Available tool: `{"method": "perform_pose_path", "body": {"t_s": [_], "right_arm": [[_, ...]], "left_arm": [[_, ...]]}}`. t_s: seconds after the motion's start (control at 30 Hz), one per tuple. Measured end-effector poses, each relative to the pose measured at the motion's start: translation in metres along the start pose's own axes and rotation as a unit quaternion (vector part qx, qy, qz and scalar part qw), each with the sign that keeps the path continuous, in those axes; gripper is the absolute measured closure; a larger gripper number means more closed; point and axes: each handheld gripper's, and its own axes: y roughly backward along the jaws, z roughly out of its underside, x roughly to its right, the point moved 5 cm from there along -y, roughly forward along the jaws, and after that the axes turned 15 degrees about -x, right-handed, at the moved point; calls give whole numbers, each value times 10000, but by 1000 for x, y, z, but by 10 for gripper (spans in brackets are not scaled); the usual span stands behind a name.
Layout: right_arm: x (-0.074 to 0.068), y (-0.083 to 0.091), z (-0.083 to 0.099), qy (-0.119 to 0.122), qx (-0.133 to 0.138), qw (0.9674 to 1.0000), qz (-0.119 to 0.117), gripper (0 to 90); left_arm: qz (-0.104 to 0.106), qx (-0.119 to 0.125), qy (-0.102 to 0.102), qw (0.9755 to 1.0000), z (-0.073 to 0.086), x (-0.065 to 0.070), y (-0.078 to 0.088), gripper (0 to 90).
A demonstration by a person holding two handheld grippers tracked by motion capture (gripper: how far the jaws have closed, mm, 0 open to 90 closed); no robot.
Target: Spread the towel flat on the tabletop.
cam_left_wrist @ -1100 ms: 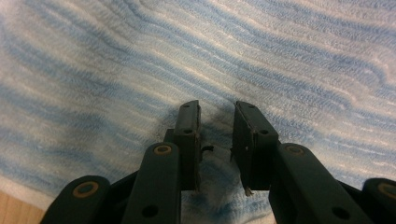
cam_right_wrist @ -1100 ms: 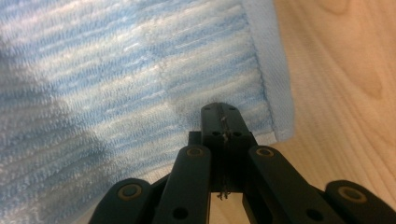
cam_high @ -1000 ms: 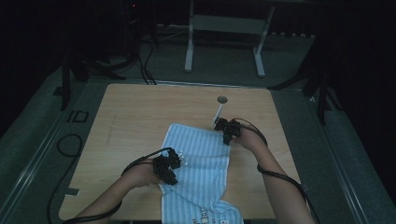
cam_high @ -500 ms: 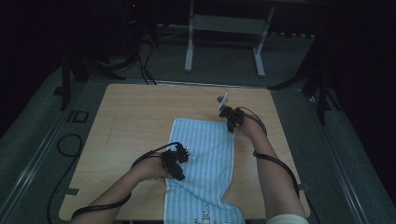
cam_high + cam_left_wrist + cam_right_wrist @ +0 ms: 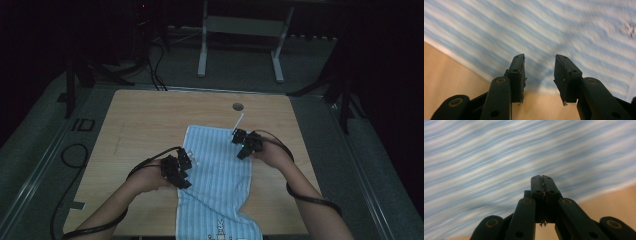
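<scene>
Spreading flat across the pale wooden bench [image 5: 150, 115], the blue-and-white striped cloth towel [image 5: 215, 175] now lies smoother than a second ago, when its far edge sat bunched near the right hand; its near end hangs over the front edge of the bench, where a small printed figure shows.

At the towel's left edge, the left tongs [image 5: 186, 161] have just been opening: in the left gripper view their two black jaws stand apart with a clear gap, nothing between them, the striped fabric and its white hem lying beneath and free of the pads. That reads as a release of the left border.

Further right, the right tongs [image 5: 240, 141] have come back from the far right corner toward the middle of the towel's right edge. In the right gripper view [image 5: 541, 178] their jaws are pressed fully together; a few loose threads cling in the seam, but no fold of cloth is pinched, and the stripes blur past underneath.

Judging by this, the flattening pull looks finished, and a fresh grip on an edge or corner would be needed for any fold.
</scene>
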Motion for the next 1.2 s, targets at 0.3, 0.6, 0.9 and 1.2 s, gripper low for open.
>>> {"method": "perform_pose_path", "body": {"t_s": [0.3,0.6,0.9,1.2], "right_arm": [[-48,-38,38,232,-189,9991,-295,890],[-11,-43,24,-80,-371,9993,-63,896],[36,-41,7,-518,-399,9977,-169,891],[64,-40,4,-900,-421,9947,-261,887]], "left_arm": [[250,-292,-137,9992,10,23,-34,593],[329,-278,33,9991,-4,-1,-40,556],[279,-268,25,9992,-17,-20,-39,529],[148,-354,223,9990,-29,-53,-37,489]]}}
